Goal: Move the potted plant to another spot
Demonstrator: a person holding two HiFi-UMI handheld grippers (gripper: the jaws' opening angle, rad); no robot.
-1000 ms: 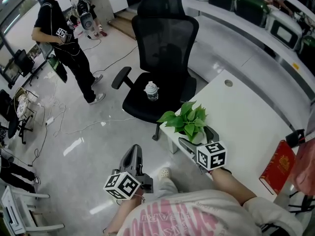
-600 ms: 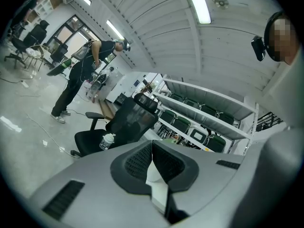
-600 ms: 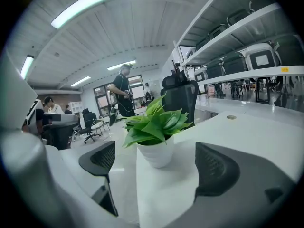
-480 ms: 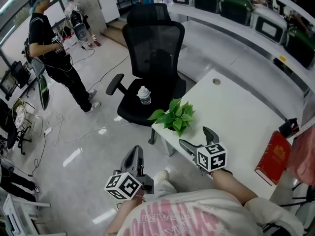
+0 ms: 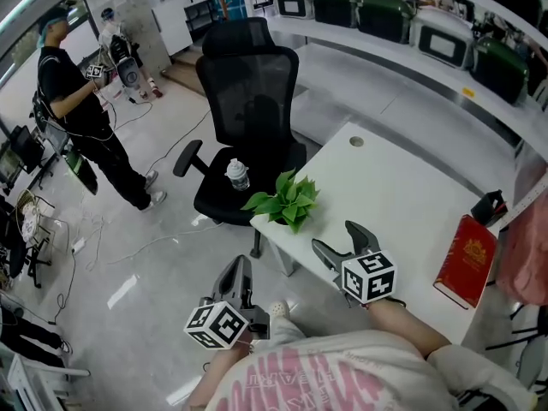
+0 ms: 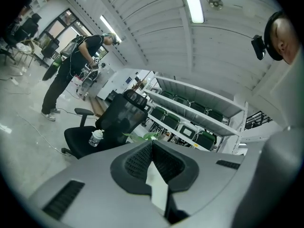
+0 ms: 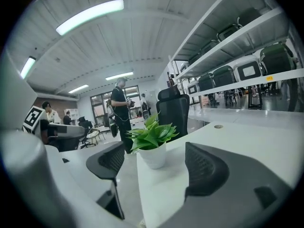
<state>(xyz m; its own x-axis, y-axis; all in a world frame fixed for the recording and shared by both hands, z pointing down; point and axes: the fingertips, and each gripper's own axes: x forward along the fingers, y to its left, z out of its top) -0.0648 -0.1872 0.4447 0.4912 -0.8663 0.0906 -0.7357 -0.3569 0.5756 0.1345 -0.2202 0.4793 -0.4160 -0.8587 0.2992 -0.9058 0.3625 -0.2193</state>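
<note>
1. Head view: a green leafy plant in a white pot (image 5: 282, 199) stands at the white desk's (image 5: 402, 187) nine-o'clock corner, with our right gripper (image 5: 334, 236) lined up at its four o'clock.
2. Left gripper view: our left gripper (image 6: 151, 144), jaws together, hangs off-desk, unneeded, we judge.
3. Right gripper view: the jaws stand apart and have just been closing, with nothing between them; the pot (image 7: 154, 156) waits at twelve.

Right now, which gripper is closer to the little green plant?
Right. The right gripper is over the table, just short of the potted plant, not touching; its jaws have just been closing on nothing. The left gripper is off the table's edge, over the floor.
</note>
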